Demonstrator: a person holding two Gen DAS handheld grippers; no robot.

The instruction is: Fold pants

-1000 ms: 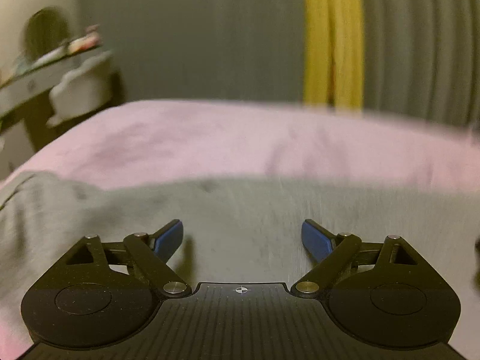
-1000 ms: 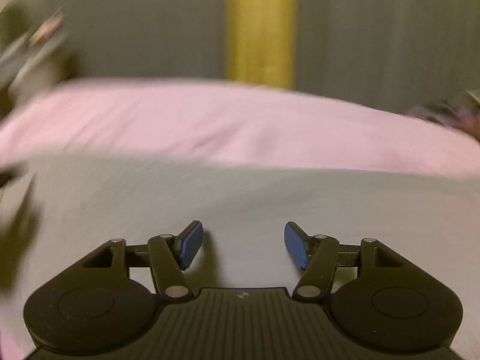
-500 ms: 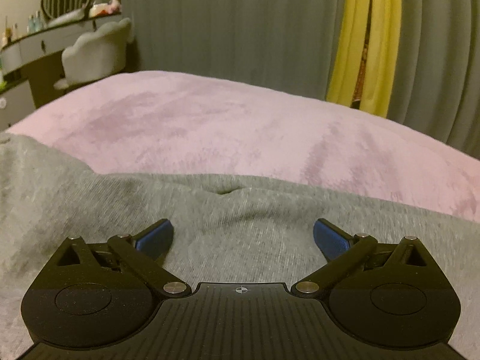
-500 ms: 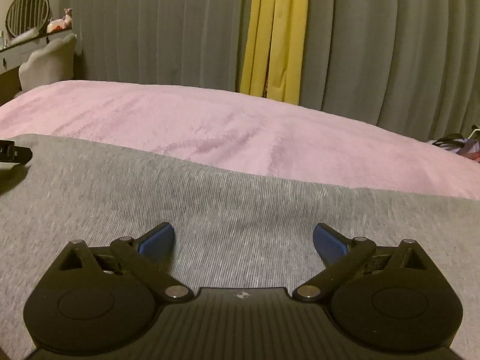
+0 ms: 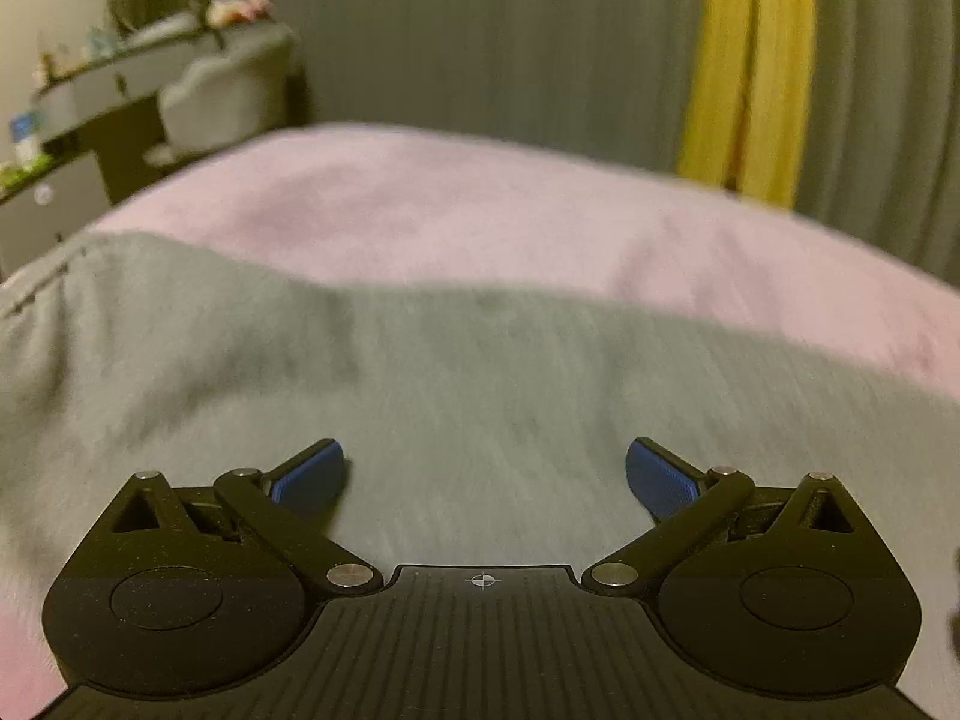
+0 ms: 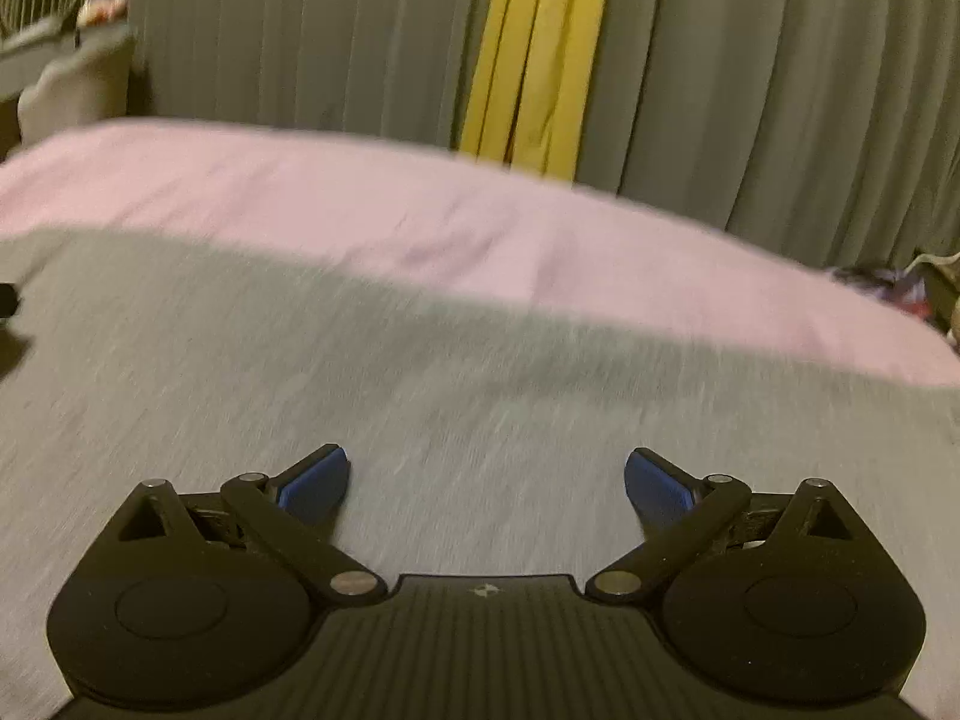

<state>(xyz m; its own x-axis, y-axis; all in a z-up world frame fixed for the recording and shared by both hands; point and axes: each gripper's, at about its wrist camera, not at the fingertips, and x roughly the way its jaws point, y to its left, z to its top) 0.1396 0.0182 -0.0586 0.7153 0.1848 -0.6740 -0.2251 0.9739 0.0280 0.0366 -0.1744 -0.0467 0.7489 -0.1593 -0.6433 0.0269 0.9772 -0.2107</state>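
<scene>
Opened wider on both sides since a second ago, blue pads swung further apart, nothing between them then or now; views shifted only a little over the cloth. Grey pants (image 5: pixel 456 396) spread flat on pink bed cover (image 5: pixel 480 210), filling the near half of the bed in both views, far edge of the cloth running across mid-bed, pink showing beyond it up to the far edge. Seam or hem edge visible at the bed's left side in left view. Smooth, few wrinkles, one small dark pucker near the far cloth edge; likely laid out or just released to sit flat for a fold. Left gripper (image 5: pixel 483 474) jaws spread full, empty, hovering just above the pants, pointed down at an angle. Right gripper (image 6: pixel 486 480) same: jaws wide, empty, over the pants toward the right. Dark bit at left edge of right view probably part of the other tool, too cropped to confirm. Wide stance reads as release done or setup for a fresh pinch on an edge. Fold stage unclear from here; layers not countable. Both frames motion-blurred. Beyond the bed: grey curtain (image 6: pixel 750 90), yellow curtain (image 6: pixel 534 54), dresser with chair (image 5: pixel 228 90) at far left.
</scene>
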